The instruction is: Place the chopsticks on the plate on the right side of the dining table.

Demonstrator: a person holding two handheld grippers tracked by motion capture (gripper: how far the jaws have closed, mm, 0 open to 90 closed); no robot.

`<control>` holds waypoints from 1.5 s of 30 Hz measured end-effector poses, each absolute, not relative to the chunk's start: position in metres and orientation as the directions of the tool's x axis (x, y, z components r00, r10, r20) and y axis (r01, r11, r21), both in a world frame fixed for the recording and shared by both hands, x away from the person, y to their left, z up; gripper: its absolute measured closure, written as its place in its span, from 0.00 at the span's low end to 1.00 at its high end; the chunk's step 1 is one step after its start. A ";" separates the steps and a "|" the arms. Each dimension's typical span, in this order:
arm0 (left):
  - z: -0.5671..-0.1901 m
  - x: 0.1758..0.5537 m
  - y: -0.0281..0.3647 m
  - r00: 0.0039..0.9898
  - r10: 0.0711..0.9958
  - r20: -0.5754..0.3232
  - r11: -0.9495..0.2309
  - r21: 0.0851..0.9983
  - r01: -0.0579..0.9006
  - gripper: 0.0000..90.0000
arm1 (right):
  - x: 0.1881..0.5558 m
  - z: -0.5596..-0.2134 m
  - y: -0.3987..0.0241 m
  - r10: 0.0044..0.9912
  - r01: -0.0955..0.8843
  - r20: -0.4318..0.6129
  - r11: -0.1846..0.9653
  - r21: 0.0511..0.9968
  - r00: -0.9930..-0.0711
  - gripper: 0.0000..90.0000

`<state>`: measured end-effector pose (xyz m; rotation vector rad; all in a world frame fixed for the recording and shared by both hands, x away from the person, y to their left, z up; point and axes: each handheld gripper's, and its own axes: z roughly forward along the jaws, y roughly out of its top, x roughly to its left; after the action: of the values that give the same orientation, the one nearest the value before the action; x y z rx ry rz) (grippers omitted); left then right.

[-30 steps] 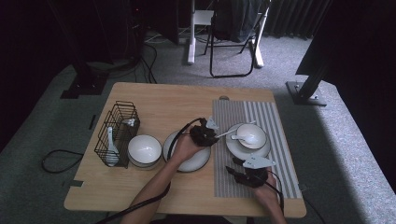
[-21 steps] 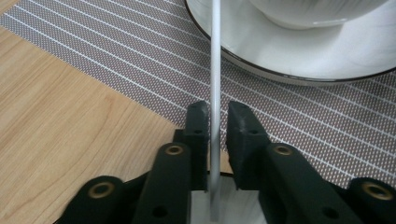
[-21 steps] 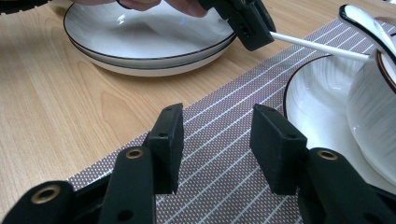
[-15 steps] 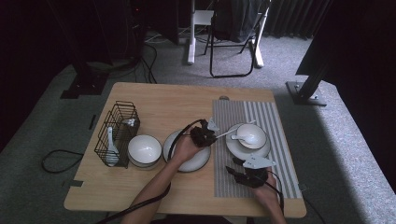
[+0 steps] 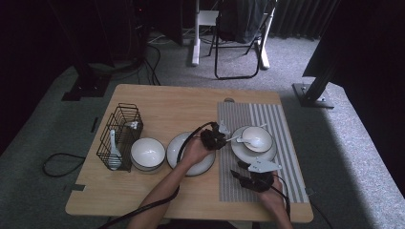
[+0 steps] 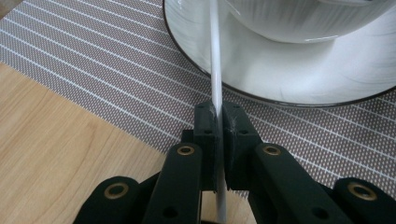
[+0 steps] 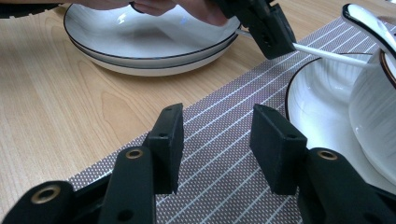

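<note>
The left gripper (image 6: 217,122) is clamped on the spoon (image 6: 215,56) handle, its scoop resting in the bowl (image 5: 258,139) on the placemat (image 5: 267,119), likely for lifting. The right gripper (image 7: 217,149) waits with jaws apart nearby.

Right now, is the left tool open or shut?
Shut: the left tool has its two black pads pressed on the thin white spoon handle running up toward the bowl.
</note>
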<state>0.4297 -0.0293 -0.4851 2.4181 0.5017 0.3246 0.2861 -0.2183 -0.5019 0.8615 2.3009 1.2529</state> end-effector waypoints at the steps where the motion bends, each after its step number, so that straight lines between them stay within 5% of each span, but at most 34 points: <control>1: -0.486 0.430 -0.030 0.897 0.431 0.104 -0.722 0.636 0.273 0.95 | 0.286 -0.502 -0.218 0.672 0.330 -0.040 0.414 0.848 -0.739 0.60; 11: -0.490 0.431 -0.031 0.901 0.425 0.088 -0.720 0.636 0.278 0.95 | 0.286 -0.502 -0.219 0.673 0.334 -0.037 0.413 0.847 -0.738 0.60; 22: -0.475 0.429 -0.020 0.905 0.418 0.077 -0.695 0.669 0.264 0.83 | 0.286 -0.502 -0.219 0.676 0.336 -0.037 0.413 0.847 -0.736 0.59; 45: -0.456 0.420 0.005 0.897 0.441 0.041 -0.623 0.733 0.273 0.82 | 0.287 -0.504 -0.217 0.672 0.341 -0.033 0.417 0.843 -0.740 0.58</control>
<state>0.4203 0.0047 -0.4561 2.2770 0.5082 0.2781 0.2867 -0.2174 -0.5041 0.8688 2.3107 1.2478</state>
